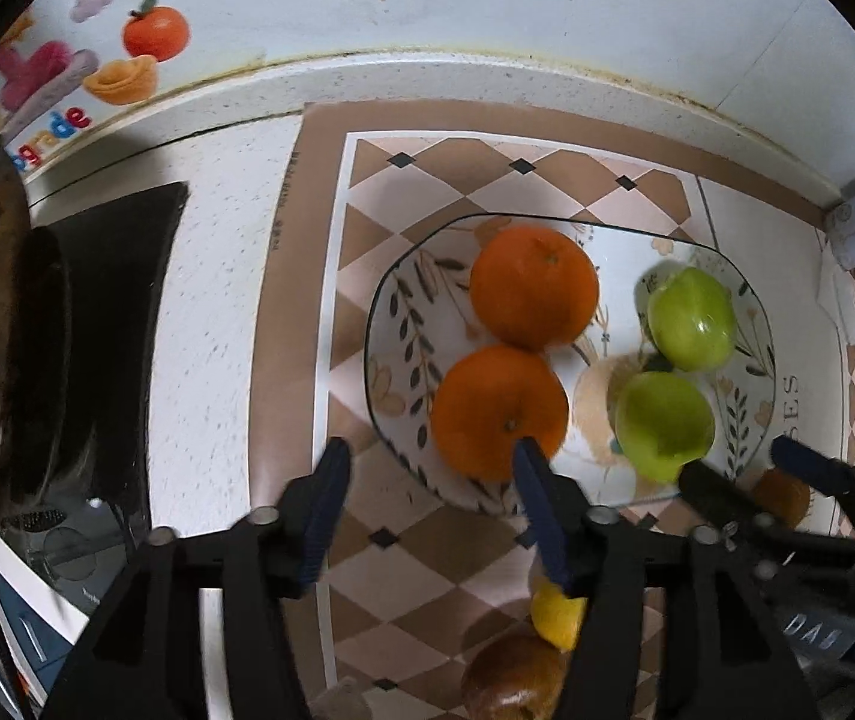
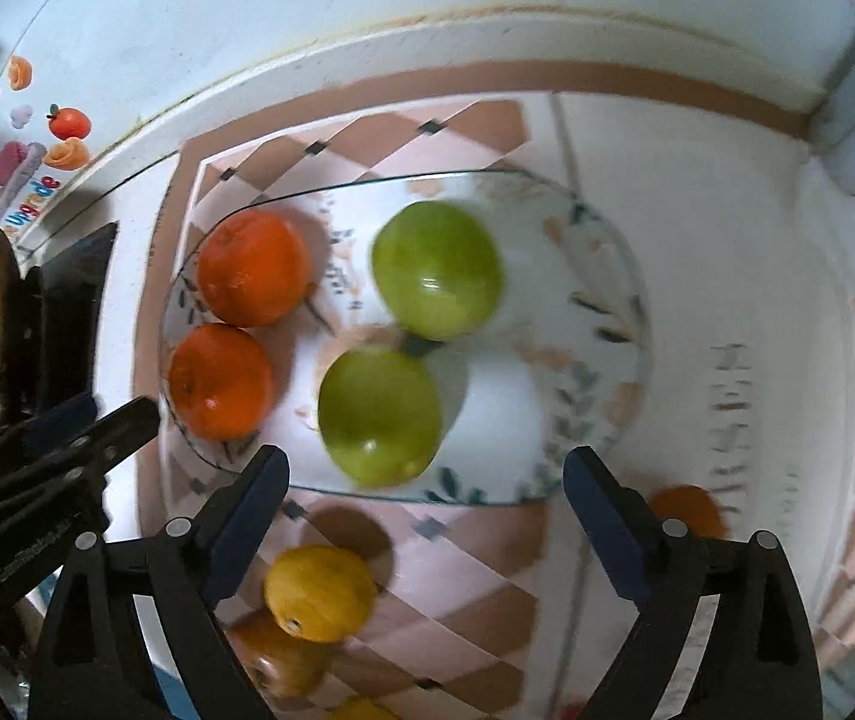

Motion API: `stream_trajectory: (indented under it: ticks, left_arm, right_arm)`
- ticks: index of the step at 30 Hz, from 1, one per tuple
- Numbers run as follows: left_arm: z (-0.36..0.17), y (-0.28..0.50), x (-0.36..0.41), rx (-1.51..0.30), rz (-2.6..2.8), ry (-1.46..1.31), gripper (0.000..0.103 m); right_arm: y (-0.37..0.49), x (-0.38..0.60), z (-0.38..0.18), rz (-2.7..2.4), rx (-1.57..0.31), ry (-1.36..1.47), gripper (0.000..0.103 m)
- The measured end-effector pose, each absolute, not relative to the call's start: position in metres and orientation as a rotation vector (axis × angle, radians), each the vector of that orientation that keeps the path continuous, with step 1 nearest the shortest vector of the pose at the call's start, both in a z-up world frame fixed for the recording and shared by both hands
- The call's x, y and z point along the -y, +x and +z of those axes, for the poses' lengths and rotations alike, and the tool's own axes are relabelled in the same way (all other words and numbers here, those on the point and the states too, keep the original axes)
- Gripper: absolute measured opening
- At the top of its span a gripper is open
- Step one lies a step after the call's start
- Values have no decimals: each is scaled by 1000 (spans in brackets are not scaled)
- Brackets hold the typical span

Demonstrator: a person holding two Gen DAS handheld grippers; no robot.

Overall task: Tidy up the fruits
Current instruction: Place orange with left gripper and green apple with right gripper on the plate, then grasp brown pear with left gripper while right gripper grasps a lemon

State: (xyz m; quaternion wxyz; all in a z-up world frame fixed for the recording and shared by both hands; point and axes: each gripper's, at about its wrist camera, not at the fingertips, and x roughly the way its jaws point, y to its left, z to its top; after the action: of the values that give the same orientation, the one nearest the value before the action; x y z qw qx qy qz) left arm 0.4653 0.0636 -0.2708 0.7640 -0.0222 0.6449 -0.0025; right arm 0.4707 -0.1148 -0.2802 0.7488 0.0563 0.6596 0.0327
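Hovering over glass plate (image 2: 619,276) holding two oranges (image 2: 253,267) and two green apples (image 2: 436,270) | left gripper (image 1: 430,465), right gripper (image 2: 424,474) both released, empty | next: likely reach for lemon (image 2: 319,593) on mat (image 2: 475,600)

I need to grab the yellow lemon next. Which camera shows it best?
The right wrist view: the round yellow lemon lies whole and unobstructed on the checkered mat. In the left wrist view, the left gripper finger hides part of it.

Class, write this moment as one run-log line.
left gripper: open, empty | right gripper: open, empty | plate: two oranges, two green apples | lemon: off plate
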Motion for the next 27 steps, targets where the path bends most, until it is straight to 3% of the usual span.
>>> stream_trajectory:
  ticks: [1, 3, 27]
  left_arm:
    - [-268, 461, -64, -1394, -4, -51, 76]
    - [-259, 453, -64, -1376, 3, -56, 85]
    - [-149, 332, -60, -1072, 11, -14, 85]
  right_arm:
    - [467, 117, -276, 62, -1434, 112, 95]
    - [459, 121, -266, 45, -1415, 105, 95]
    - [333, 132, -147, -4, -1169, 40, 95]
